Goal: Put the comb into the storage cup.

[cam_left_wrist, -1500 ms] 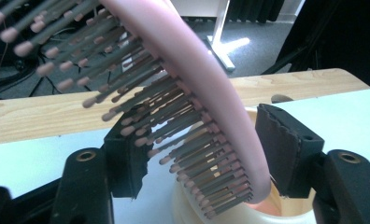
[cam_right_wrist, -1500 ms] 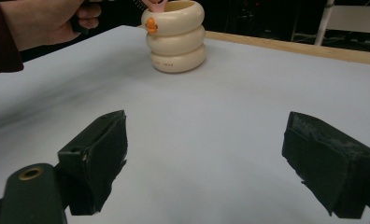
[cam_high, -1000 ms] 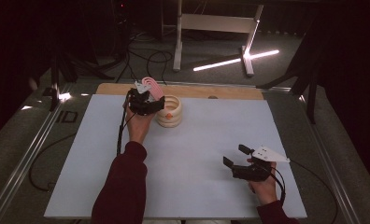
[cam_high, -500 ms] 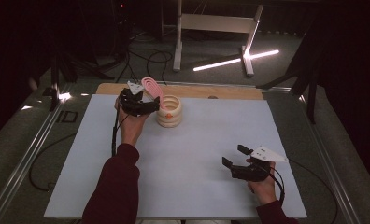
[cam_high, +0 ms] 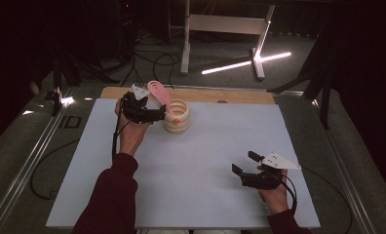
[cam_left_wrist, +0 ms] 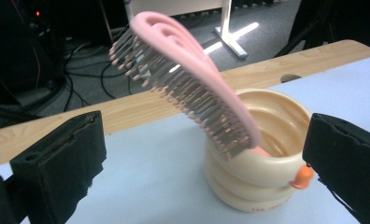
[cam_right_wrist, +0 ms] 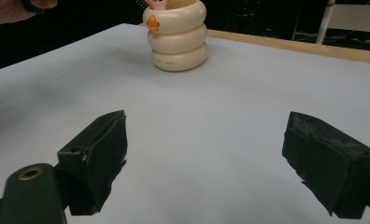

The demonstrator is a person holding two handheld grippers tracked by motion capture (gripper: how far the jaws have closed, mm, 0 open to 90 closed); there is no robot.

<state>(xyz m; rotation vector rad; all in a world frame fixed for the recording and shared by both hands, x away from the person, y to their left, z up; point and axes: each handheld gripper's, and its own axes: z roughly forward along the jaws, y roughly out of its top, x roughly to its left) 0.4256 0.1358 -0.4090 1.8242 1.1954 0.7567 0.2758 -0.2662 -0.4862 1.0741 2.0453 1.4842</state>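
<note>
Pink brush (cam_left_wrist: 192, 79): plastic, with a looped open back and rows of pale-tipped bristles; its handle end sits down inside the cup and its head leans out over the rim, tilted toward the far-left edge of the tabletop.
Cup (cam_high: 176, 116): cream, built like three stacked rings, with a small orange knob on its side; it stands upright on the far-left part of the tabletop, near the wooden strip.
Tabletop (cam_high: 191, 165): pale blue-grey sheet, bare apart from the cup.
Left gripper (cam_high: 158, 115): just beside the cup on its left; its fingers (cam_left_wrist: 61, 158) have just been opening and now stand wide apart, with the brush and cup ahead between them but nothing pressed.
Right gripper (cam_high: 243, 164): low over the near-right tabletop, well apart from the cup, fingers (cam_right_wrist: 99, 149) spread and empty.
Progress: the brush looks already dropped into the cup and let go, so the main step seems done.
Left to do: probably only drawing the left hand clear without knocking the leaning brush.
</note>
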